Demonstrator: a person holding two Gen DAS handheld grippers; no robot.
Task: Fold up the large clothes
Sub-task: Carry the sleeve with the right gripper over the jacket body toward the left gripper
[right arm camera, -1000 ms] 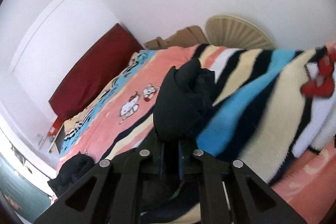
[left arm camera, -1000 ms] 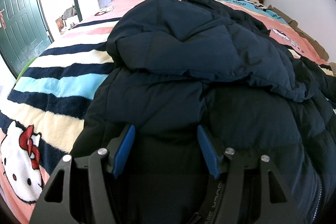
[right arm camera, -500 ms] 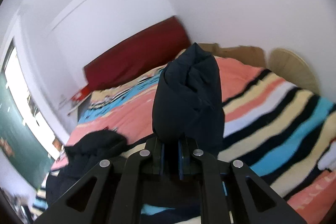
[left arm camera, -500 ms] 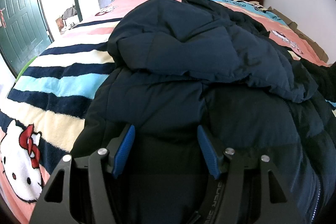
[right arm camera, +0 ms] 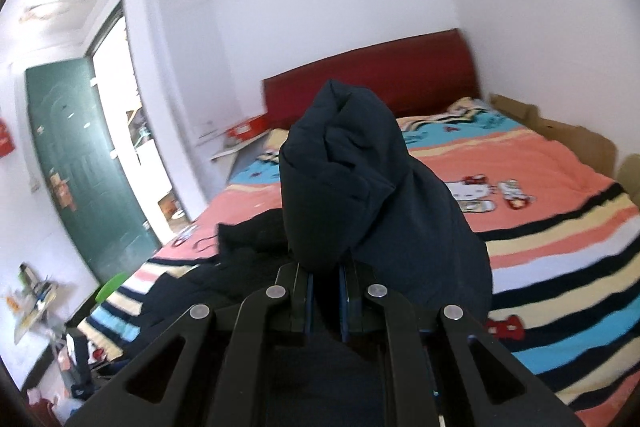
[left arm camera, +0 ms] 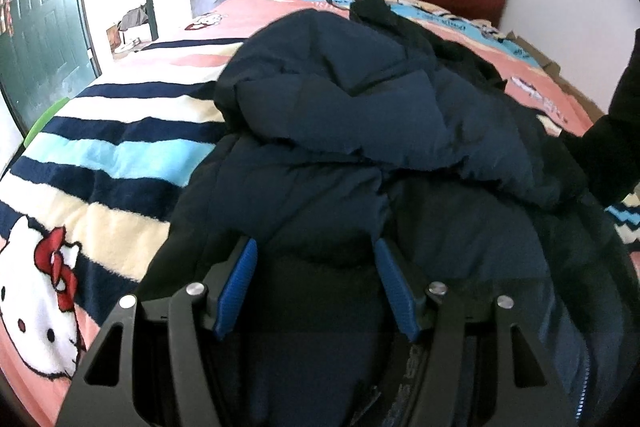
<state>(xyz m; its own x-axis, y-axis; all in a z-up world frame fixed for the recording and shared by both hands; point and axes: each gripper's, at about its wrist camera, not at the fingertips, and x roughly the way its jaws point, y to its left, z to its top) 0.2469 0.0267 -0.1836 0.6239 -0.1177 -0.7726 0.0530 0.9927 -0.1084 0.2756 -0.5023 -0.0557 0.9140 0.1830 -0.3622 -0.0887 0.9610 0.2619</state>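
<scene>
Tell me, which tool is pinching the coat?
The right tool: its jaws are squeezed shut on a bunch of the navy coat. The left tool stands open.

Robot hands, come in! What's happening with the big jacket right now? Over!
Right gripper shut on a bunched fold of the navy jacket, lifted above the bed. Left gripper open, jacket between its jaws. Nothing in the way.

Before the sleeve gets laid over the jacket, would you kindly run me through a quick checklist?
1. Right gripper clamped on the sleeve: ok.
2. Sleeve lifted off the blanket: ok.
3. Left gripper pressed on the jacket, jaws apart: ok.
4. Jacket body lying flat: not ok, bunched.
5. Other sleeve already folded in: cannot tell.
</scene>
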